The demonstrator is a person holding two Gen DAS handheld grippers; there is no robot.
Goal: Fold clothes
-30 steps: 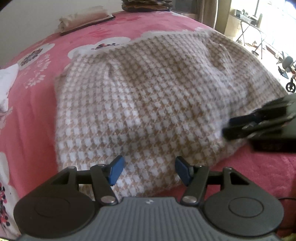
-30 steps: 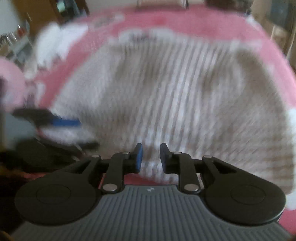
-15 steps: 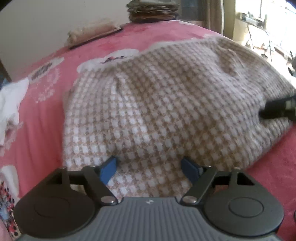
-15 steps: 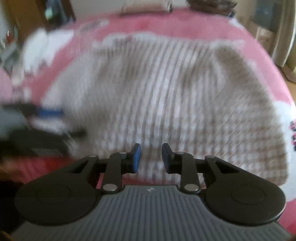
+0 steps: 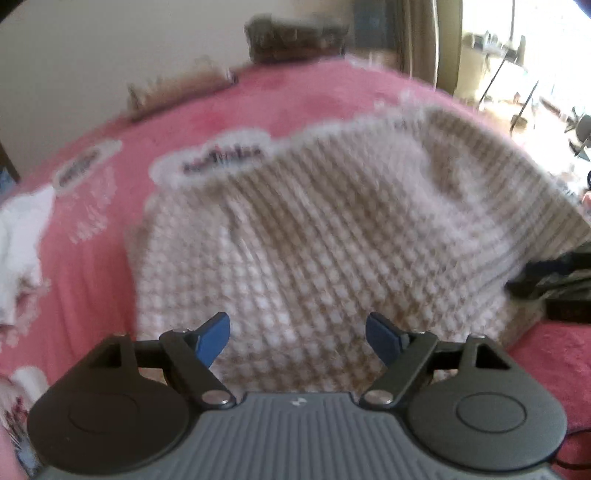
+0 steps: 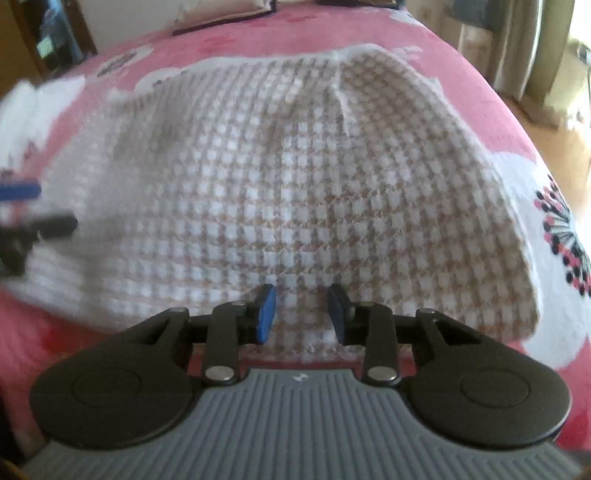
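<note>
While garment (image 5: 314,236) lies ahead — left gripper (image 5: 297,338) wide | right gripper (image 6: 302,314) opening, empty

I'm seeing a bed (image 5: 303,99) spreading under a pink flowered cover, a plain pale wall (image 5: 110,48) standing at eleven o'clock. Daylight is pouring through a bright window (image 5: 532,48) at one o'clock, beside a hanging curtain (image 5: 417,33).

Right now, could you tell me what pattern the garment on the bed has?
A beige-and-white houndstooth check on the garment, clearest in the right wrist view.
</note>
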